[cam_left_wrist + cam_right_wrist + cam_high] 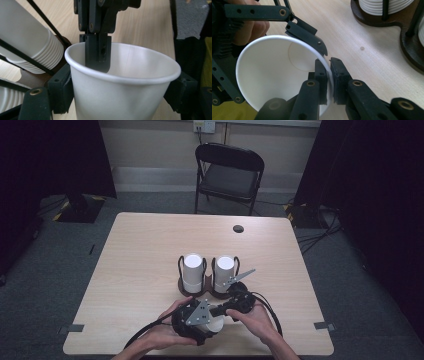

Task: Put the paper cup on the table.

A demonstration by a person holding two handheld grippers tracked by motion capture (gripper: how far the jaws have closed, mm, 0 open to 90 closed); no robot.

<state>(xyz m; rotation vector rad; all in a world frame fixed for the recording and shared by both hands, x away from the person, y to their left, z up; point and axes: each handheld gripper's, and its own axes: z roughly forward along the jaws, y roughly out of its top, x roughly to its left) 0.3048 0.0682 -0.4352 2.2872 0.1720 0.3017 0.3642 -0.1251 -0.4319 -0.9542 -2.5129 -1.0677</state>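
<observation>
A single white paper cup (216, 326) lies tilted near the table's front edge, between both hands. My left gripper (195, 320) is shut on the cup's body (120, 100), one pad (61, 91) on each side. My right gripper (329, 75) is shut on the cup's rim (274, 75), with one jaw inside the cup and one outside. That inner jaw of the right gripper (97, 53) dips into the cup's mouth in the left gripper view. Just behind stand two stacks of white cups (192, 270) (224, 271) in a dark wire-and-wood holder (186, 291).
The holder's brown base (409, 45) and a cup stack (27, 42) lie close beside the grippers. A black folding chair (227, 175) stands beyond the table's far edge. A round cable hole (238, 228) sits at the table's back right.
</observation>
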